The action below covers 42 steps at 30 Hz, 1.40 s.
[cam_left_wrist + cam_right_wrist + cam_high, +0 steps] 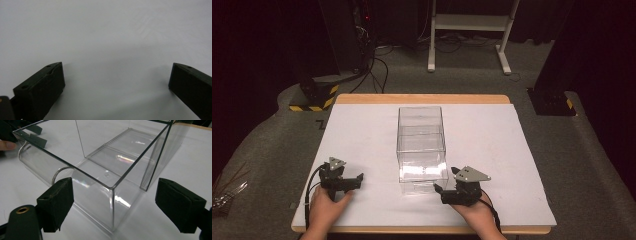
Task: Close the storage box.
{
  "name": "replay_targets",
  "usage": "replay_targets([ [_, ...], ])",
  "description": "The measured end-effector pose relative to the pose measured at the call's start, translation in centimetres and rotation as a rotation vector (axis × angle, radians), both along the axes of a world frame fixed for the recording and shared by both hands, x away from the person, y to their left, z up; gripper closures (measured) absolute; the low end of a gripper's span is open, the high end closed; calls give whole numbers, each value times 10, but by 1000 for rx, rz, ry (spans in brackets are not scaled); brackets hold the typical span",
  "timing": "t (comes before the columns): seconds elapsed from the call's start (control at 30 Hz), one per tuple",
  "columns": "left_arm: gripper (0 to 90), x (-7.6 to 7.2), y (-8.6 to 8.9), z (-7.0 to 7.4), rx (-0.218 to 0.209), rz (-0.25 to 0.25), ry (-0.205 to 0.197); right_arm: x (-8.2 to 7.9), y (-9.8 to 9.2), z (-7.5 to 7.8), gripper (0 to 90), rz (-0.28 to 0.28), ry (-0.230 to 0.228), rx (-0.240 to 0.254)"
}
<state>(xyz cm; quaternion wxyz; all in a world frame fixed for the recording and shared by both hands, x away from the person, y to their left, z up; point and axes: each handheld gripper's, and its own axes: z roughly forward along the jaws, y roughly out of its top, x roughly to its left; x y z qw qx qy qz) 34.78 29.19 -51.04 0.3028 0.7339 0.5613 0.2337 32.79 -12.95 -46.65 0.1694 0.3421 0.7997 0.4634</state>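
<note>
A: Clear plastic, that was the box (pixel 421 145). It stood near the middle of the desk (pixel 492 140), on the white sheet that covered the top, its long sides running from near to far.

B: And the two hands?

A: Both came in from the near edge. The right gripper (pixel 447 186) sat just beside the box's near right corner. In the right gripper view (pixel 113 200) that corner stood between the two black jaws, which were spread wide with their pads clear of the plastic on both sides.

B: So it gripped nothing?

A: Nothing. The jaws were apart, and the corner was only framed by them.

B: What about the left one?

A: The left gripper (pixel 354 181) rested on the sheet to the left of the box, well apart from it. In the left gripper view (pixel 116 75) its jaws were wide open over bare white sheet, with nothing between them.

B: Anything inside the box?

A: I could see a faint seam across its floor, and a curved clear piece (pixel 37 167) at its near end; what that piece was, I could not tell.
</note>
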Motion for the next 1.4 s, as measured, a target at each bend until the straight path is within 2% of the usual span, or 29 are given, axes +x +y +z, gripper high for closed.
replay_targets([
  [1.03,6,0,0,0,0,0,0,21,10,-2,147,-37,5,5],
  [1.4,5,0,0,0,0,0,0,33,12,-4,147,-59,9,2],
])
